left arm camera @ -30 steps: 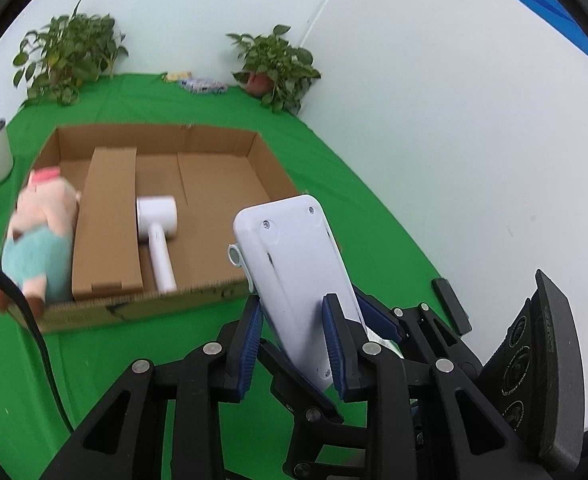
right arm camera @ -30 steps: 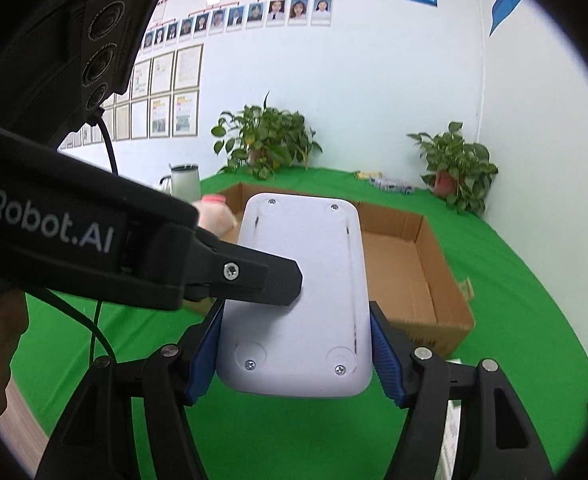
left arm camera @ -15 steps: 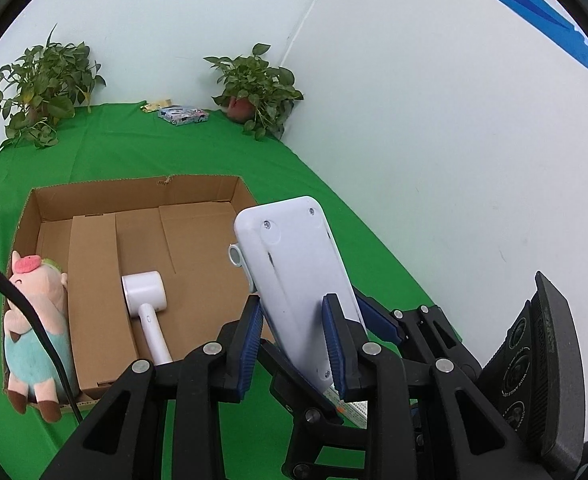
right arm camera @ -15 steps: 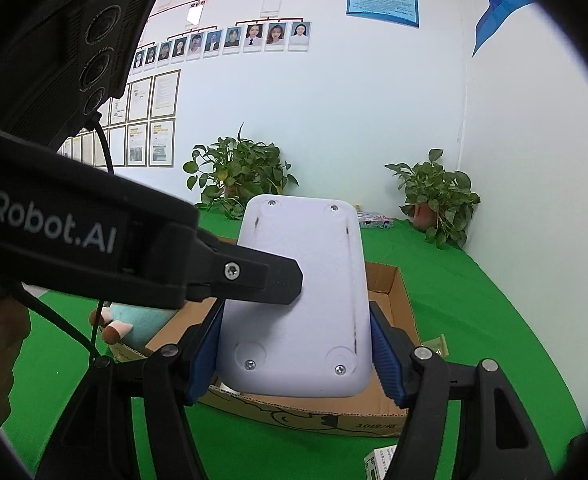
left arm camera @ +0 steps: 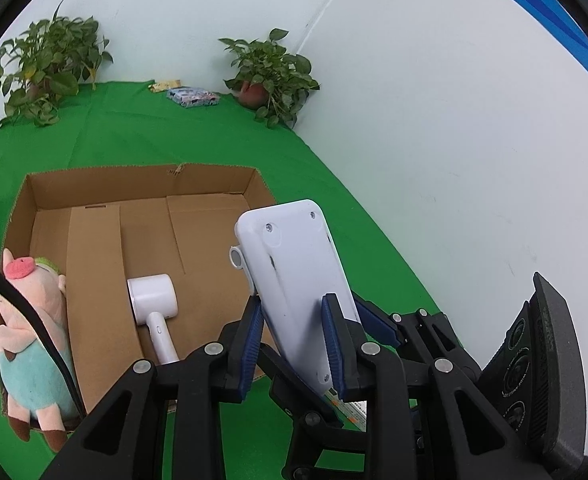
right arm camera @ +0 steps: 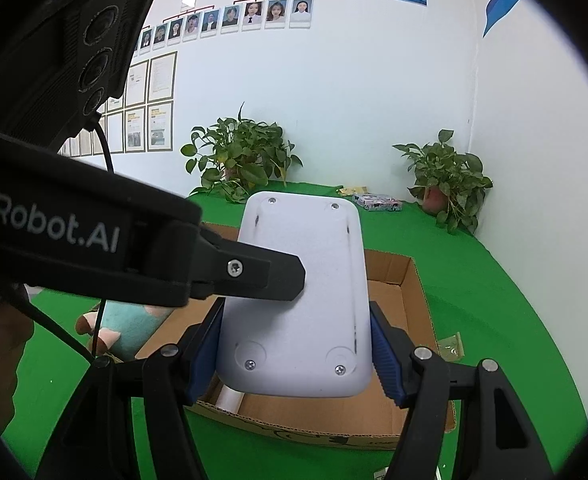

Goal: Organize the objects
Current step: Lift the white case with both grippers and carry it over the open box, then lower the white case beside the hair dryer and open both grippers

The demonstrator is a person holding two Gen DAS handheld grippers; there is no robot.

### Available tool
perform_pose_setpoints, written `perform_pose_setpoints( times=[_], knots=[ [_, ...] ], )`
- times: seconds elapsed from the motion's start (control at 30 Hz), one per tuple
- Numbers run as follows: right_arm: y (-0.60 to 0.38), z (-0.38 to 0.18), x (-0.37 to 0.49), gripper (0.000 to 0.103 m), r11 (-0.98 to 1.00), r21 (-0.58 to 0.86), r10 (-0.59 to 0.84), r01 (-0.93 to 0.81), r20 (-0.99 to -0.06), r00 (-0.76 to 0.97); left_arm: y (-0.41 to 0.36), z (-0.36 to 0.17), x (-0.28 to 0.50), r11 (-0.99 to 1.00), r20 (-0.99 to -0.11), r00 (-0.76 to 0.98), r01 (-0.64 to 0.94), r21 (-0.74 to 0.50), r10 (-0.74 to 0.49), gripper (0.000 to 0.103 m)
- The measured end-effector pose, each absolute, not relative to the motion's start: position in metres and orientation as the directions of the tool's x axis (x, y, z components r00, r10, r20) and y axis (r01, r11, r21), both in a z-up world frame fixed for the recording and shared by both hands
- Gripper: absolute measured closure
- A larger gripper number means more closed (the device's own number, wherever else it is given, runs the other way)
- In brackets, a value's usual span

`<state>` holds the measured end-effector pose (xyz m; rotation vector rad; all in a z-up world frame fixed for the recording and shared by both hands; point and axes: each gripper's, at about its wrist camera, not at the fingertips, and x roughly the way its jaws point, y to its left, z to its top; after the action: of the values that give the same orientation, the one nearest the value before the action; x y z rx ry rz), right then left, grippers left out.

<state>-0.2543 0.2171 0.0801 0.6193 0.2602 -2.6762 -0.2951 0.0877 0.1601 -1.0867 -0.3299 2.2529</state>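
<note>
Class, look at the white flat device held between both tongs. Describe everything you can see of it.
The white flat plastic device is a rounded rectangular slab, its screwed back panel showing round foot recesses and dark scuff marks. A small round lug sticks out at one edge. It is held tilted above the open brown cardboard box. The right tongs clamp its wide sides; the left tongs pinch its thin faces.

In the box (left arm camera: pixel 142 184), the plush toy (left arm camera: pixel 34 344) lies left of the handheld appliance (left arm camera: pixel 154 312).
</note>
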Motion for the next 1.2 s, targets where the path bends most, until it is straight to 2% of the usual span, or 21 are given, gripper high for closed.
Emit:
perform_pose_setpoints(
  times=[0.27,0.67,0.97,1.2],
  knots=[
    [0.205,0.059,-0.272,0.038,-0.91,-0.081,-0.303,0.406,-0.54,-0.785,0.088,0.11,-0.335,-0.778,-0.661,-0.412,-0.376,-0.504,0.627,0.077],
    [0.203,-0.005,-0.315,0.038,-0.914,0.008,-0.292,0.406,-0.707,-0.644,0.092,0.013,-0.388,-0.784,-0.736,-0.273,-0.244,-0.57,0.62,0.078],
    [0.209,-0.039,-0.356,0.038,-0.915,0.049,-0.284,0.401,-0.785,-0.551,0.091,-0.031,-0.405,-0.788,-0.767,-0.184,-0.167,-0.592,0.615,0.078],
    [0.217,-0.05,-0.366,0.035,-0.902,0.118,-0.318,0.416,-0.833,-0.453,0.094,-0.037,-0.403,-0.786,-0.772,-0.153,-0.163,-0.596,0.617,0.08]
  ],
)
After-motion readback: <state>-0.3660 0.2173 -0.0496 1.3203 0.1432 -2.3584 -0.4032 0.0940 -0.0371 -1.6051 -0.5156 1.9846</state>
